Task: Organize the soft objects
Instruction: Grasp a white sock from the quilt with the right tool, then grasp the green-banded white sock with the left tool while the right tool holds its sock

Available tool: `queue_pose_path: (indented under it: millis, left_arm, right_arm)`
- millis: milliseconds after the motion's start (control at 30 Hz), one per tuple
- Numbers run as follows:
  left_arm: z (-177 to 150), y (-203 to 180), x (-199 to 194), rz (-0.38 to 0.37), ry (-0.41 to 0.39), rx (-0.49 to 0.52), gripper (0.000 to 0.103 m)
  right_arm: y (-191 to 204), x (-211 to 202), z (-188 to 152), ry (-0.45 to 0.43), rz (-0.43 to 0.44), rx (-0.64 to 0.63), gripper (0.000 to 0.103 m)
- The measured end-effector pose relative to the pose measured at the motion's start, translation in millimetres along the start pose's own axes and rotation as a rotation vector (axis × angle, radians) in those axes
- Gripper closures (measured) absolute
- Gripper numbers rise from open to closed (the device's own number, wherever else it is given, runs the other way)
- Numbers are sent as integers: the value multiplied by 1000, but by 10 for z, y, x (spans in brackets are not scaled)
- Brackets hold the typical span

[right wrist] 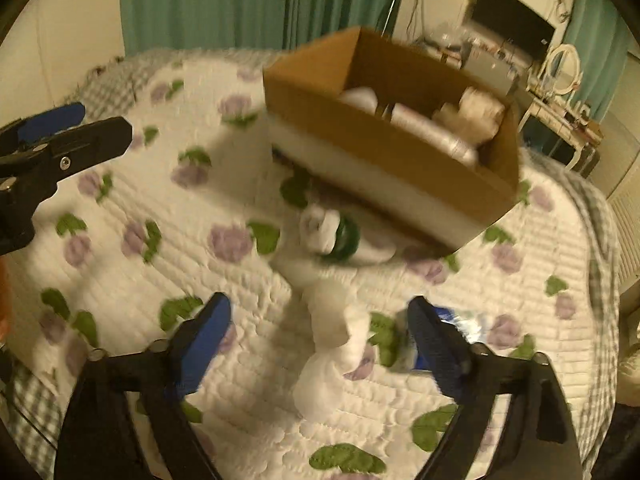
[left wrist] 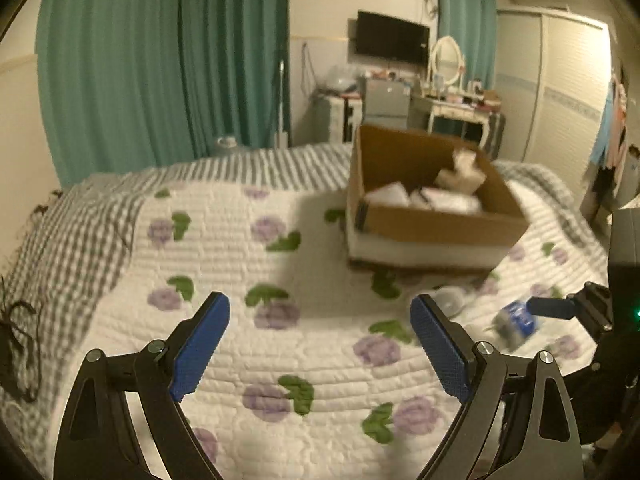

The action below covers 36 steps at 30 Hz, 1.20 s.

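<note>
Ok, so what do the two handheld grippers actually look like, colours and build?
Both match: the left gripper and right gripper have black angular linkage arms with triangular cut-outs and silver pivot bolts. The fingers carry blue pads with a fine cross-hatched texture. No cables or sleeves show.

Dim warm light. Teal pleated curtains hung along cream walls. Black wall-mounted flat TV sat above a white vanity table with oval mirror. White sliding-door wardrobe stood beyond.
</note>
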State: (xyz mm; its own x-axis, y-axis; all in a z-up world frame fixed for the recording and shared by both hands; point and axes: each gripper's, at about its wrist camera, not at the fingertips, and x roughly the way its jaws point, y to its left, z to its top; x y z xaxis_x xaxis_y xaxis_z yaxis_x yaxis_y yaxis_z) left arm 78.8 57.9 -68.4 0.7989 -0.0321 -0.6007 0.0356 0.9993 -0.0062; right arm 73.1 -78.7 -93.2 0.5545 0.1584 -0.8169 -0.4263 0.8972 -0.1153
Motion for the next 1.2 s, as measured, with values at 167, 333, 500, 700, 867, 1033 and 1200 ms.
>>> queue_pose_path:
  millis: [167,333,500,700,867,1033,1200]
  left_arm:
    - [-184,33,302,-2,61,-5,10]
    - [-235,18,410,-22,83,-20,10]
    - [-262,11,431,-50,113,-41,10]
    - [-183,-112,268,-23,94,-3,10]
    - [-109,-360,167,-46,81,18,10]
    - [-105,-702,221,-93,99,28,10]
    - [-181,-1065,342,-155,133,66,10]
  right_arm:
    - [13,292,18,48,-3,-30,49]
    - [-27,382,28,60,-8,-29,74]
    - [-107,269,31,17,10,15,81]
    - [-243,-62,69,-84,47,71,81]
    - [-449,-319,56,-149,79,140,81]
    - [-687,-403,-1,-161,112,207,81]
    - [-869,-358,-54,-152,128,264,81]
